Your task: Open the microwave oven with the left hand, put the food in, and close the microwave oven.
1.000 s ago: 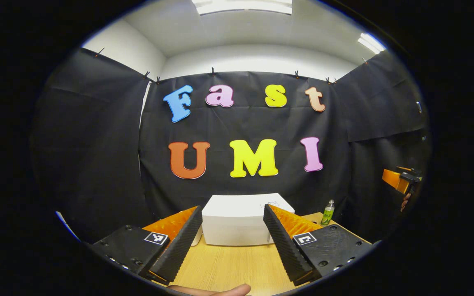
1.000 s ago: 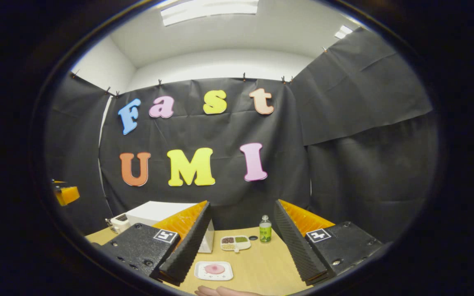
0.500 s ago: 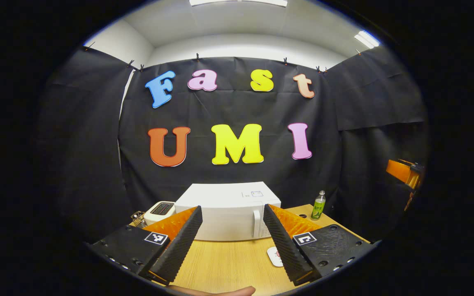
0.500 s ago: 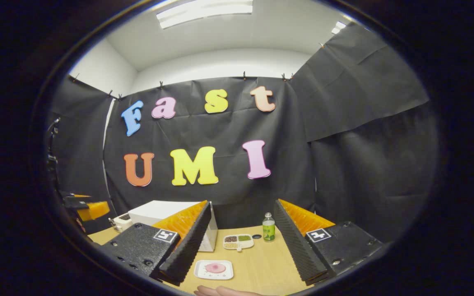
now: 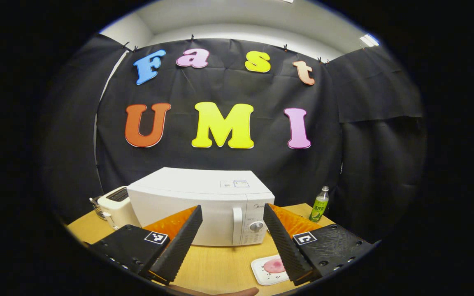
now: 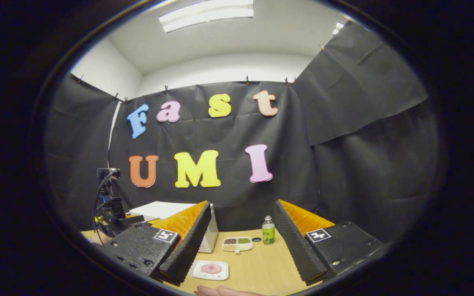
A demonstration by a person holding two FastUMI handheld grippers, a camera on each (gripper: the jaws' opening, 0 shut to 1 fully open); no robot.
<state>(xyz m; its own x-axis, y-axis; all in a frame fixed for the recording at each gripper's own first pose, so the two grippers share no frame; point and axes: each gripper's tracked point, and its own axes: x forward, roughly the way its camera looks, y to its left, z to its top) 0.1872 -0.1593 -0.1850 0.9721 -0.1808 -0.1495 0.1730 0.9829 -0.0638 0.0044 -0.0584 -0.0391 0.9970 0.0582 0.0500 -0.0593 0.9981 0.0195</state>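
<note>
We have the white box-shaped microwave oven [image 5: 204,205] straight ahead in the left gripper view, standing on the pale wooden table [image 5: 216,265] with its door shut and its upright white handle [image 5: 237,219] just left of the dial panel. Our left gripper [image 5: 231,236] is held short of it, fingers spread wide with nothing between them, the handle lined up in the gap. The food, a pink round piece on a white square plate [image 5: 270,268], lies on the table in front of the oven's right end, near our right-hand finger. In the right gripper view, the right gripper [image 6: 241,246] is likewise wide open and empty, poised above the same plate [image 6: 210,269]; a white divided dish of grains [image 6: 237,243] and a small green-labelled bottle [image 6: 267,231] stand farther back. We judge this the opening step: the approach to the door. Next we should carry the left gripper forward, bracket the handle, close on it, and pull along the door's swing.
</note>
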